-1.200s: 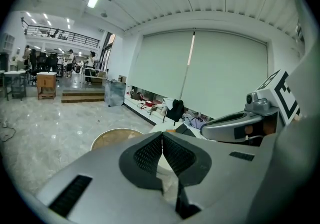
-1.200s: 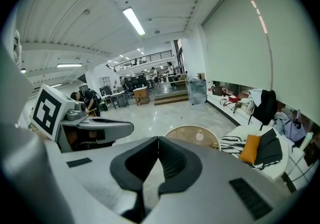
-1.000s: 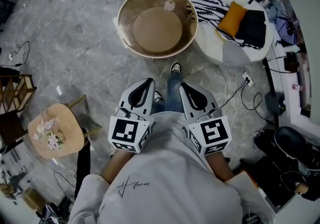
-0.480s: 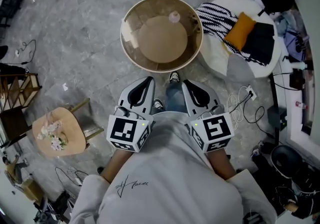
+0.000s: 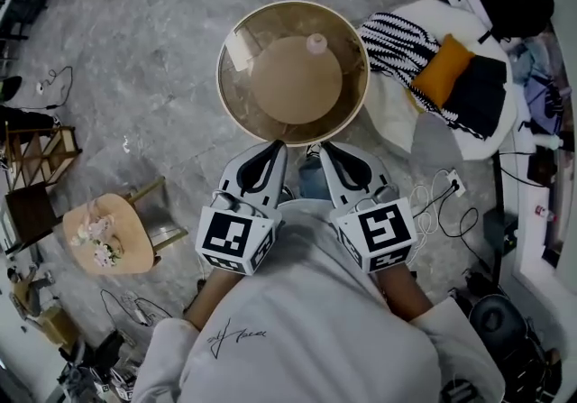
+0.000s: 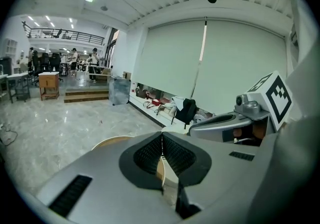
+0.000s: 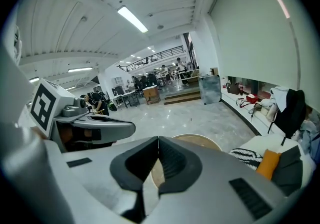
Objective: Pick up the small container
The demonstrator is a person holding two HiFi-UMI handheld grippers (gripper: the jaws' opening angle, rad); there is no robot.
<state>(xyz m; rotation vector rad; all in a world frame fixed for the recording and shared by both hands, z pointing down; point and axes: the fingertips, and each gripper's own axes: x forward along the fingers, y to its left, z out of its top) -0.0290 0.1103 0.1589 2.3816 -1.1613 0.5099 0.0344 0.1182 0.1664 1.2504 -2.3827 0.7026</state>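
Note:
The small container [image 5: 315,42], pale pink, stands at the far side of a round, glass-topped wooden table [image 5: 236,99]. In the head view my two grippers are held side by side in front of my chest, tips just short of the table's near rim. Left gripper [image 5: 275,145] and right gripper [image 5: 325,146] are both shut with nothing in them. In the left gripper view the left gripper [image 6: 161,138] has its pads together, and the table [image 6: 112,142] shows beyond. The right gripper [image 7: 158,140] looks the same over the table [image 7: 197,140]. The container is hidden in both gripper views.
A white card-like object [image 5: 239,50] lies on the table's left part. A white seat [image 5: 406,108] at the right carries a striped cloth, an orange cushion [image 5: 444,69] and dark clothes. A small wooden stool [image 5: 108,234] with flowers stands at the left. Cables [image 5: 442,198] trail on the marble floor.
I have walked toward the round table with both grippers carried along. The table now lies right in front of the gripper tips. Both grippers stay shut.

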